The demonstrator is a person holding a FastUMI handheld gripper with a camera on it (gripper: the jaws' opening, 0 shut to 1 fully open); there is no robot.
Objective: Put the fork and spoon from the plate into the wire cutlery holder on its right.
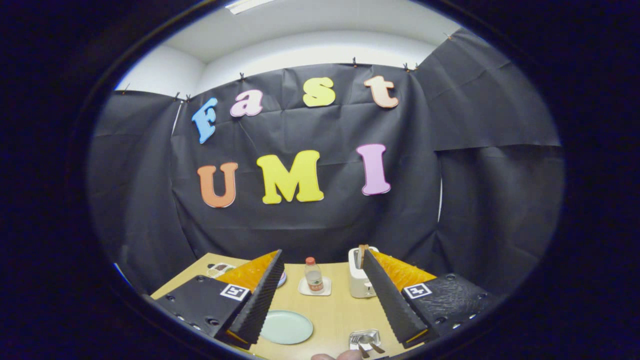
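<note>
My gripper point(322, 252) is held high over the wooden table point(330, 310), open, with nothing between its fingers. A pale green plate point(286, 326) lies on the table between the fingers, close to the left finger point(260, 295), and its visible surface is bare. To the right of the plate, beside the right finger point(392, 300), sits the silvery wire cutlery holder point(365, 339). A fork point(358, 343) and a spoon point(372, 343) rest in it, their handles pointing toward me.
Beyond the plate a small bottle point(313, 274) stands on a white square dish point(315, 289). A white toaster point(361, 280) with a slice in its slot stands to the right of it. A small dish point(220, 270) sits at the far left corner. A fingertip point(345, 355) shows at the table's near edge.
</note>
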